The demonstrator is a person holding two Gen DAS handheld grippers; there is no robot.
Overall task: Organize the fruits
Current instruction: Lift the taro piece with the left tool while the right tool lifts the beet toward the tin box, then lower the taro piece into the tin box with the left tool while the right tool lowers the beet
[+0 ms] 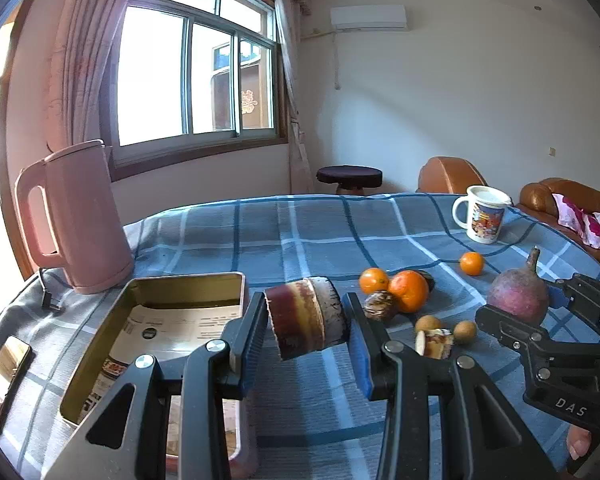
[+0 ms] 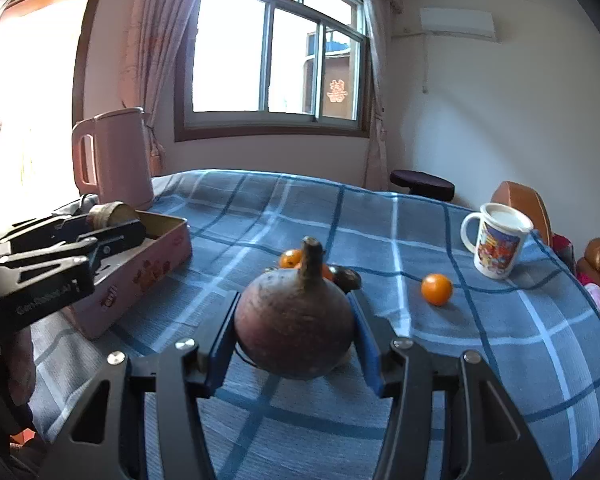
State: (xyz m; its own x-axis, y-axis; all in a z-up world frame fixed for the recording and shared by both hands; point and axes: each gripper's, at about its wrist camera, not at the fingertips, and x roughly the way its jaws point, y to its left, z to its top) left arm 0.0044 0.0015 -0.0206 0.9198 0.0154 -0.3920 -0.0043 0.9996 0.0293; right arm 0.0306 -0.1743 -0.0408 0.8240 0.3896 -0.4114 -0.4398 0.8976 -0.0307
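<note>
In the right wrist view, the round purple fruit (image 2: 294,330) hides most of the oranges (image 2: 291,258) behind it. The tin box (image 1: 156,320) runs under the left claw (image 1: 308,320) at lower left. A fingertip (image 1: 579,442) is cut off at lower right.

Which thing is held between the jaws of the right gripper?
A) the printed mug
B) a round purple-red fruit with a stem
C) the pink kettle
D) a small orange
B: in the right wrist view the round purple-red fruit sits clamped in the right gripper.
</note>
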